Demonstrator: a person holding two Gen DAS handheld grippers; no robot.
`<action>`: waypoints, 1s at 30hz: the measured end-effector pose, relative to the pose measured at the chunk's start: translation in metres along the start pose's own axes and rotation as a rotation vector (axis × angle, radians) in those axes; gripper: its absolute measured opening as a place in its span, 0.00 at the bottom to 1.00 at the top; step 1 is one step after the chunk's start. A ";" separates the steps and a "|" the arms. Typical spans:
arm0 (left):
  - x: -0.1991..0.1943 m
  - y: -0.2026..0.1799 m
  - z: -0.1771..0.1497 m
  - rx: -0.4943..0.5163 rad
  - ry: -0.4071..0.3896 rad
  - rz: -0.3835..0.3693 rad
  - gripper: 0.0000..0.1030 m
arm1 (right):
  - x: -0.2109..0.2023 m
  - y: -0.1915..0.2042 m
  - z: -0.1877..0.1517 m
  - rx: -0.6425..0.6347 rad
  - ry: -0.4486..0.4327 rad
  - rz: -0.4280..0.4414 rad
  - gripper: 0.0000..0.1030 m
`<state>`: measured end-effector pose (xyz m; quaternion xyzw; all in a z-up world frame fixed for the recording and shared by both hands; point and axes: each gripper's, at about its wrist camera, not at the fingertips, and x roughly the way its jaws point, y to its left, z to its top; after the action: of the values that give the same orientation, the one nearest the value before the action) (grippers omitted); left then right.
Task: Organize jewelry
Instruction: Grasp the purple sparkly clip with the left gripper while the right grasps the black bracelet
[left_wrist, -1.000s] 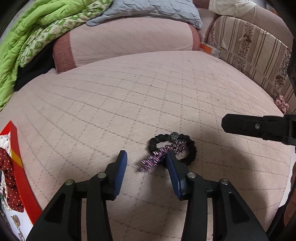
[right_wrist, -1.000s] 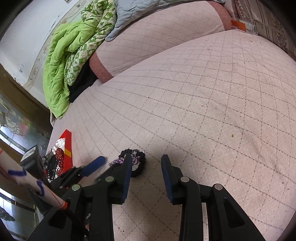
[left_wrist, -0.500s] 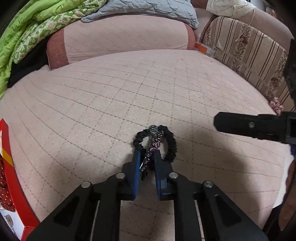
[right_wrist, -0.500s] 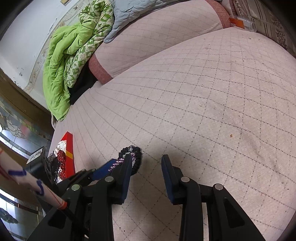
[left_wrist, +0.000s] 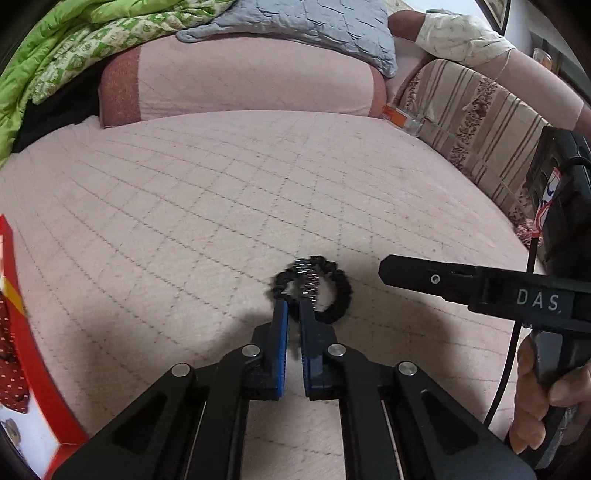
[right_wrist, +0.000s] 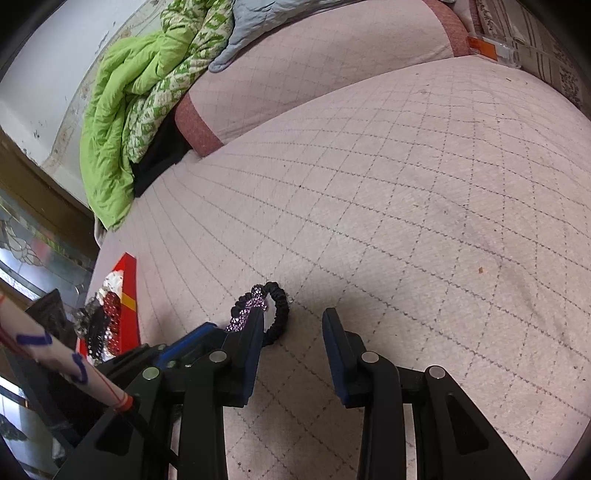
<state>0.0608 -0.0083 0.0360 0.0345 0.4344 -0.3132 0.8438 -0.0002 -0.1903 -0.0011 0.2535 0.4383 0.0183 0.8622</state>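
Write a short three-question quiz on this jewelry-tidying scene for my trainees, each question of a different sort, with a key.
1. True or false: the right gripper is gripping the black hair tie.
2. Which stands nearer the red box? A the left gripper; B the right gripper.
3. Fill in: the left gripper is pinching the hair tie's sparkly purple ____.

Key: 1 false, its jaws stand apart with only the bedcover between them; 2 A; 3 trim.
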 end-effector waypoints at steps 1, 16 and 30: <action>0.000 0.001 0.000 0.001 0.001 0.000 0.06 | 0.002 0.001 0.000 0.003 0.001 -0.003 0.35; 0.016 -0.014 0.002 0.022 0.015 -0.016 0.21 | -0.002 -0.004 0.003 0.033 -0.010 -0.008 0.35; -0.001 -0.004 0.007 -0.027 -0.055 0.010 0.06 | 0.001 -0.002 0.001 0.028 -0.002 -0.014 0.35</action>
<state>0.0631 -0.0134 0.0418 0.0167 0.4151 -0.3040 0.8573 0.0007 -0.1924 -0.0021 0.2623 0.4393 0.0058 0.8592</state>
